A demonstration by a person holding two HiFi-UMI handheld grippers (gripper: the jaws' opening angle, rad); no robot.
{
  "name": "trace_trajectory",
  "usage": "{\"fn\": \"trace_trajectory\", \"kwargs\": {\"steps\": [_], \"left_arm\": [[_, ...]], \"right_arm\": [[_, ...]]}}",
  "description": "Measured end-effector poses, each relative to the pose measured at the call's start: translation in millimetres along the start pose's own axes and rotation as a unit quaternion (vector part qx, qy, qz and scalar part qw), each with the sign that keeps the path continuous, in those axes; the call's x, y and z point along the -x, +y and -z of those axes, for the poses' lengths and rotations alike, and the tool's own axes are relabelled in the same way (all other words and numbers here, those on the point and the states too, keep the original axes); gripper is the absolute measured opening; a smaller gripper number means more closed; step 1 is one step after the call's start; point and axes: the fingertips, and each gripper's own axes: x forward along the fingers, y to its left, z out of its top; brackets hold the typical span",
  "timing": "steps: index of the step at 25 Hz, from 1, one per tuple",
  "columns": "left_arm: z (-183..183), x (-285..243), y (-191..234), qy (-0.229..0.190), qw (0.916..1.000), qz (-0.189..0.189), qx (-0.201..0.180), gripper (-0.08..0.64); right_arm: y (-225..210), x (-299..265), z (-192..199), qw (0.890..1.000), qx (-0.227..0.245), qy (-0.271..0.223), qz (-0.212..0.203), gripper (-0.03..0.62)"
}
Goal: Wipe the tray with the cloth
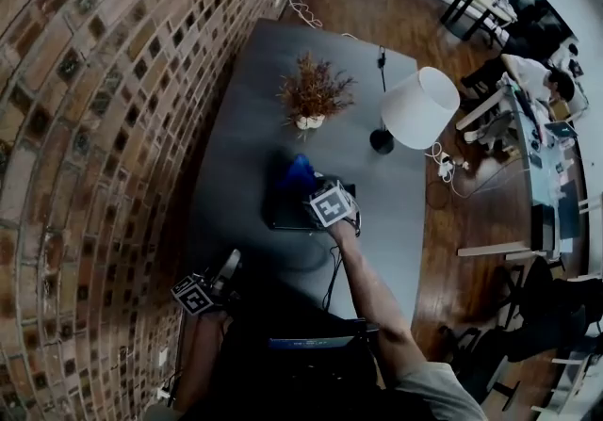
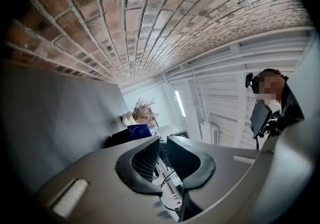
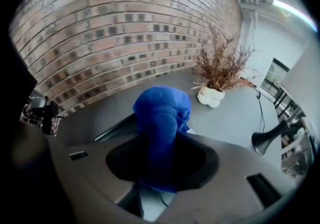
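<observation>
On the grey table lies a black tray (image 1: 283, 218), and a bunched blue cloth (image 1: 300, 170) hangs over its far part. My right gripper (image 1: 315, 187) is shut on that cloth. In the right gripper view the cloth (image 3: 161, 113) fills the gap between the jaws of the right gripper (image 3: 160, 140), with the tray's rim (image 3: 112, 130) showing behind it. My left gripper (image 1: 229, 268) stays by the table's near left edge, away from the tray. Seen in its own view, the left gripper (image 2: 163, 144) has its jaws almost together with nothing between them, and the cloth (image 2: 139, 131) lies far ahead.
A dried plant in a white pot (image 1: 313, 94) stands behind the tray. A white-shaded lamp (image 1: 419, 108) on a black base (image 1: 381, 140) stands at the right, with cables near it. A brick wall (image 1: 104, 108) runs along the table's left side. A person sits at desks far right.
</observation>
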Motion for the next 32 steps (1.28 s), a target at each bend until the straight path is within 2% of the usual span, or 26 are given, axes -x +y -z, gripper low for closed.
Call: {"fn": "trace_trajectory", "kwargs": {"steps": [2,4,6,7,8,9,10,12,14,16,19,21,23,24,26,27,28,30,32], "left_arm": [[1.0,3.0,-0.2,-0.001,1.0,-0.004,0.001,0.035],[0.7,6.0,-0.2,0.0,1.0,-0.008,0.0,0.035],[1.4,9.1,3.6,0.0,0.9999,-0.015,0.002,0.035],[1.9,10.1,4.9,0.001,0.9999,-0.017,0.003,0.035],[2.2,10.5,5.4,0.001,0.9999,-0.017,0.003,0.035],[2.0,10.4,5.6,0.0,0.9999,-0.017,0.003,0.035],[1.5,9.5,4.9,0.0,0.9999,-0.015,0.003,0.035],[-0.3,6.4,1.0,-0.002,1.0,-0.007,0.001,0.035],[-0.9,8.1,0.2,-0.005,1.0,-0.004,-0.002,0.035],[-1.3,11.3,-2.2,-0.007,0.9999,-0.006,-0.005,0.035],[-2.1,14.8,0.4,-0.006,0.9999,-0.012,-0.006,0.035],[-0.5,14.8,7.4,-0.002,0.9999,-0.015,-0.001,0.035],[3.0,9.9,10.2,0.006,0.9999,-0.015,0.006,0.035],[4.2,6.0,9.9,0.011,0.9999,-0.011,0.007,0.035],[6.2,-2.1,7.4,0.021,0.9998,-0.002,0.007,0.035],[7.3,-5.8,5.1,0.025,0.9997,0.002,0.007,0.035],[8.4,-8.9,2.6,0.029,0.9996,0.004,0.005,0.035],[10.6,-13.4,-1.5,0.034,0.9994,0.007,0.004,0.035],[12.7,-16.3,-5.3,0.038,0.9992,0.011,0.0,0.035]], "right_arm": [[5.4,-10.4,9.5,1.0,-0.006,0.01,-0.019,0.15],[37.5,-3.6,31.1,0.995,0.038,0.051,-0.072,0.149],[75.3,14.2,59.4,0.977,0.107,0.115,-0.142,0.149],[88.8,22.0,67.2,0.967,0.131,0.137,-0.173,0.149],[93.8,25.6,65.9,0.962,0.141,0.141,-0.189,0.149],[88.9,24.5,55.1,0.965,0.135,0.125,-0.186,0.149],[75.6,19.4,37.7,0.975,0.117,0.097,-0.163,0.149],[38.1,1.8,0.9,0.993,0.06,0.031,-0.094,0.149],[16.3,-18.5,-17.1,0.999,-0.001,-0.004,-0.054,0.15],[27.4,-27.3,-14.0,0.998,-0.022,0.0,-0.06,0.15],[80.3,-12.6,6.7,0.994,0.016,0.029,-0.102,0.149],[111.3,0.3,29.3,0.991,0.071,0.05,-0.104,0.147],[136.1,13.7,53.2,0.981,0.135,0.08,-0.116,0.147],[145.7,20.5,63.9,0.974,0.152,0.097,-0.135,0.147],[150.4,31.1,71.2,0.969,0.137,0.112,-0.172,0.147],[140.7,33.8,62.4,0.975,0.113,0.095,-0.169,0.147],[121.6,34.6,46.5,0.984,0.087,0.065,-0.142,0.147],[67.5,29.9,10.4,0.998,0.048,-0.003,-0.051,0.147],[22.3,12.5,-2.8,0.999,0.029,-0.028,0.011,0.147]]}}
